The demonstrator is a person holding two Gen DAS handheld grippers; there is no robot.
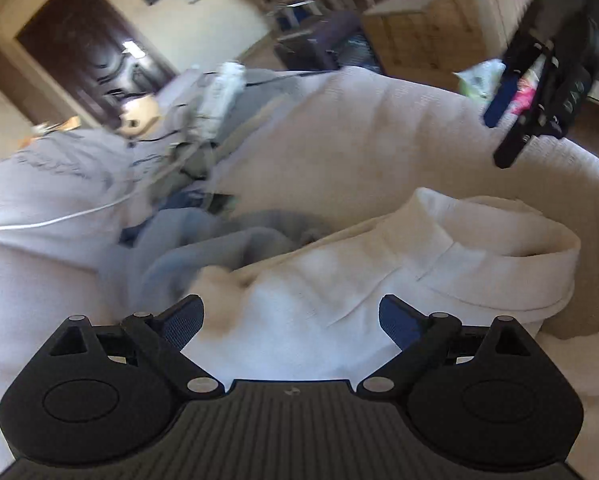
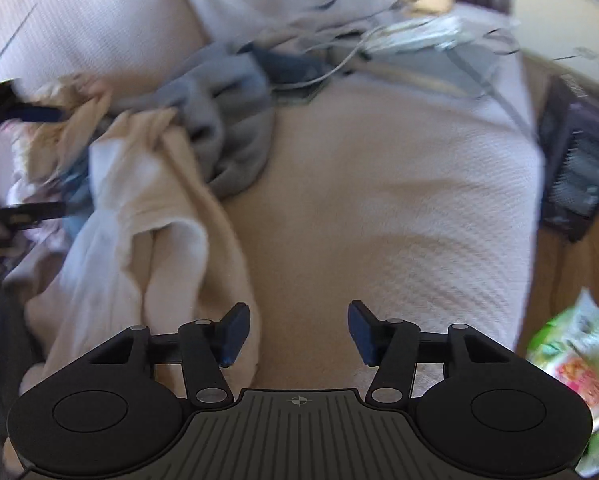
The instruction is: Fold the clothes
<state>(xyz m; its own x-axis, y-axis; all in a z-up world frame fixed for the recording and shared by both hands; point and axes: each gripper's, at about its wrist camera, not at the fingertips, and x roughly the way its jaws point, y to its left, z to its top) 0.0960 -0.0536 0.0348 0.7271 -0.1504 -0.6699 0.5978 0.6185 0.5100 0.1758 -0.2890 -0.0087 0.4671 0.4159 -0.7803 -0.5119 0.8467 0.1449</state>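
Both our grippers, left (image 1: 291,320) and right (image 2: 298,330), gape empty; one grey garment (image 2: 235,128) lies beside one white sweater (image 1: 379,280) on the bed (image 2: 399,200).

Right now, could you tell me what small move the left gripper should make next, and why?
Probably ease the left gripper forward and close on the white sweater: its jaws are open with the fabric between them, nothing gripped yet. The right gripper is open over bare bedspread.

Bed (image 2: 399,200), cream waffle-weave cover. White sweater (image 2: 139,220) crumpled at near left; grey garment (image 2: 227,120) beyond it; cables (image 2: 339,68) at far end.
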